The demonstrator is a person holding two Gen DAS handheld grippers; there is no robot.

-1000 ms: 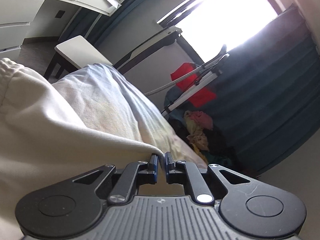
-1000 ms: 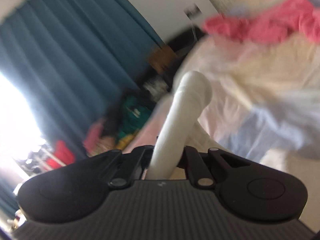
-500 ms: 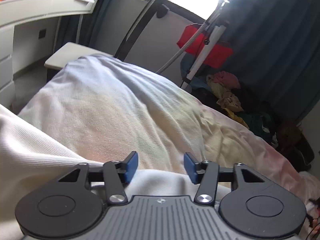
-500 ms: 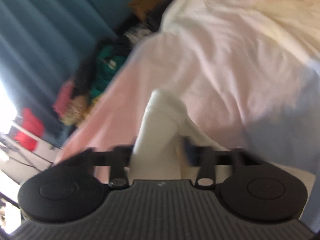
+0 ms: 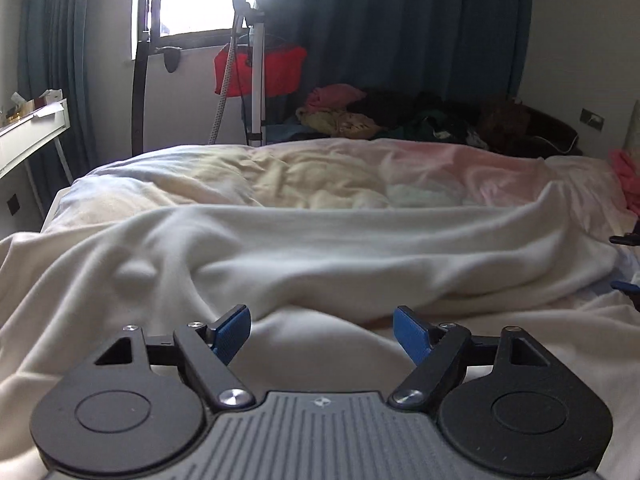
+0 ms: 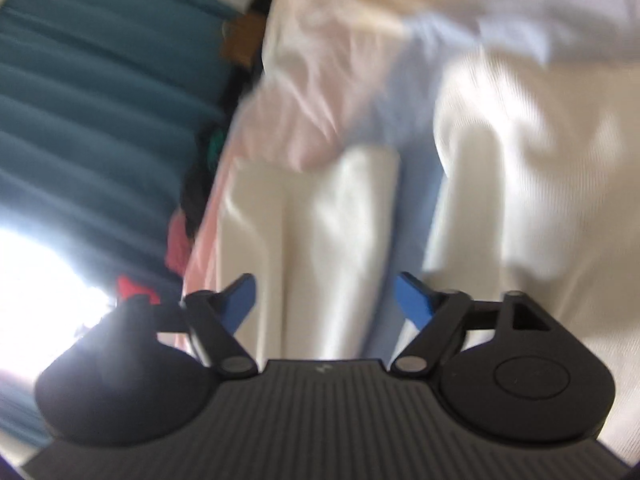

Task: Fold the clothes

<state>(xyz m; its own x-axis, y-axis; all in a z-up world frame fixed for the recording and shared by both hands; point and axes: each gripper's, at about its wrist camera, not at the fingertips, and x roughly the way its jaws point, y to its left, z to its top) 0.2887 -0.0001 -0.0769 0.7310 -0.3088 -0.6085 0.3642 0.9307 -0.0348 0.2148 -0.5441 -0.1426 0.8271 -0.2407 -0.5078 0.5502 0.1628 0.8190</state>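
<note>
A white ribbed garment (image 5: 360, 252) lies spread and rumpled across the bed's pale cover (image 5: 320, 176). My left gripper (image 5: 320, 314) hovers low over its near part, jaws opening, with nothing between the blue pads. The right gripper's fingertips (image 5: 626, 262) show at the far right edge of the left wrist view. In the blurred right wrist view my right gripper (image 6: 325, 280) stands over a long folded strip of the white garment (image 6: 320, 216). Its jaws are closing, and the pads stand clear of the cloth on both sides.
Past the bed's far edge a heap of mixed clothes (image 5: 360, 116) lies against dark blue curtains (image 5: 400, 20). A stand with a red cloth (image 5: 260, 68) is by the window. A white desk (image 5: 28, 128) is at the left, a pink garment (image 5: 628, 176) on the bed's right edge.
Both grippers were shut on the white garment and have let go and opened. The left view has rolled level and swung across the bed. The right gripper has dropped nearer the cloth.
</note>
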